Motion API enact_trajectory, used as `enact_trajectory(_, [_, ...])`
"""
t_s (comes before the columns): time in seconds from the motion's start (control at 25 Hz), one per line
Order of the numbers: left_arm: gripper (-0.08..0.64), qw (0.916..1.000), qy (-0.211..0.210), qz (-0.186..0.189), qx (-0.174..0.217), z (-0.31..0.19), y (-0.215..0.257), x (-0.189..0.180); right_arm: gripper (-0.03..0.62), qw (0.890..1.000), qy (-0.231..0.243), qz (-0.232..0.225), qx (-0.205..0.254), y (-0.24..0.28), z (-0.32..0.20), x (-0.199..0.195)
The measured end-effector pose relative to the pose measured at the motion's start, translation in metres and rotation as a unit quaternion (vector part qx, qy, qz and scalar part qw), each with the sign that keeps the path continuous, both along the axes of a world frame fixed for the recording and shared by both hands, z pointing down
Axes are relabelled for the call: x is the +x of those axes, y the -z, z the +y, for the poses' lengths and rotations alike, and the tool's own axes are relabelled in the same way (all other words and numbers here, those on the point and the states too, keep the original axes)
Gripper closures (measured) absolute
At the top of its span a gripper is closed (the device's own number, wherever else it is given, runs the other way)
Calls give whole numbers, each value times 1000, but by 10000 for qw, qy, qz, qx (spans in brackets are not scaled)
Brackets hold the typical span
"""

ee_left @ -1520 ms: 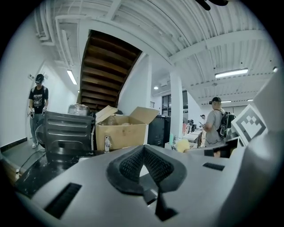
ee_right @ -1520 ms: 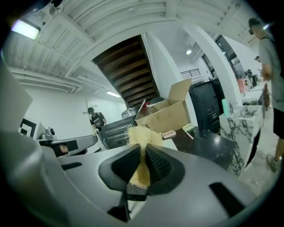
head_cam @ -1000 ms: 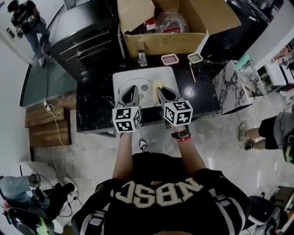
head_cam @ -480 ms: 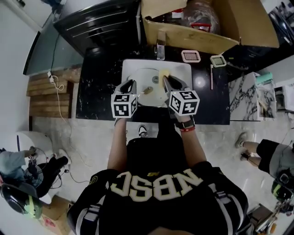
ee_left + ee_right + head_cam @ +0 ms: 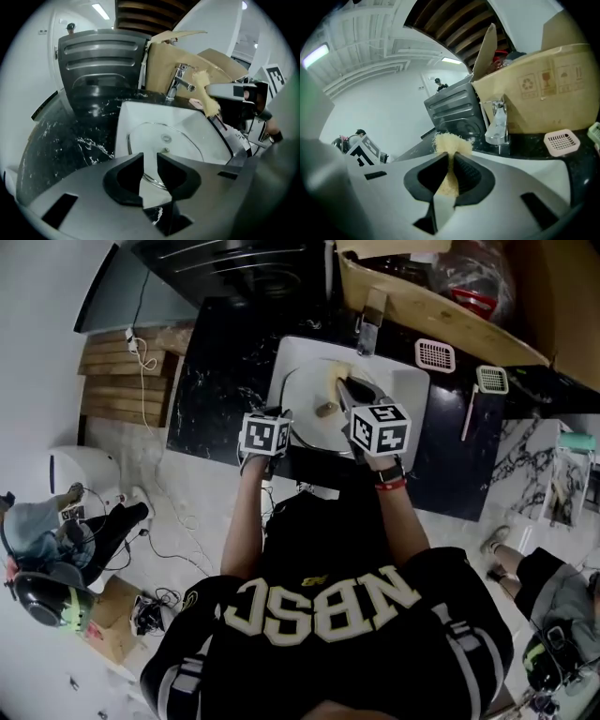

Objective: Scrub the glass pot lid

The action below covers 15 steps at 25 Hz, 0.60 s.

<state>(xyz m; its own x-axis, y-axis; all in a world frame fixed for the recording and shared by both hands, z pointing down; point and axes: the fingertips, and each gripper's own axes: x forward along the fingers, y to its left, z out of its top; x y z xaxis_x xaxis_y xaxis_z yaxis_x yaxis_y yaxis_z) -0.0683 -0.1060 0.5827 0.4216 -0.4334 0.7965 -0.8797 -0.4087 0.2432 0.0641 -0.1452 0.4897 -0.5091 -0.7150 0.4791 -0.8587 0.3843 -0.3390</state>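
Note:
The glass pot lid (image 5: 314, 401) lies in the white sink (image 5: 412, 390), knob (image 5: 325, 410) up. My left gripper (image 5: 279, 414) is low at the lid's near left edge. Its jaws have just been opening and stand slightly apart; in the left gripper view (image 5: 150, 157) the lid's rim (image 5: 149, 179) shows through the gap, and no pad presses on it. My right gripper (image 5: 345, 382) hovers over the lid's far side, shut on a yellow scrub pad (image 5: 449, 144). That pad (image 5: 211, 102) also shows at the right of the left gripper view.
A chrome faucet (image 5: 368, 320) stands behind the sink, with a cardboard box (image 5: 441, 292) beyond it. On the black marble counter (image 5: 216, 371) lie a pink drain cover (image 5: 436, 354) and a green brush (image 5: 487, 381). A dark appliance (image 5: 101, 65) sits far left.
Both grippers have come down toward the sink. The left one dropped to the lid's near left rim and tipped downward; the right one carried the scrub pad forward over the lid.

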Motion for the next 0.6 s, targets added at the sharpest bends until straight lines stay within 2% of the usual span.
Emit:
enact_trajectory(0.16, [409,9975,145,-130,-684,7,-27,-4,545,9996,213,-65,-173,-14,-3,-9])
enact_trajectory(0.28, [329,9908,133,-486,-1258,14,-45,-8,545,9993,232,-109,-290,-19,-6,-8])
enact_trajectory(0.36, [306,9853,163,-600,-1589,17,-54,-10,545,9991,243,-126,-315,-20,-9,-7])
enact_trajectory(0.52, [289,9773,368,-430,-2042,15,-65,-3,545,9987,297,-202,-349,-27,-14,-5])
enact_trajectory(0.6, [270,9716,394,-494,-2281,18,-72,0,545,9986,302,-220,-370,-29,-15,-4])
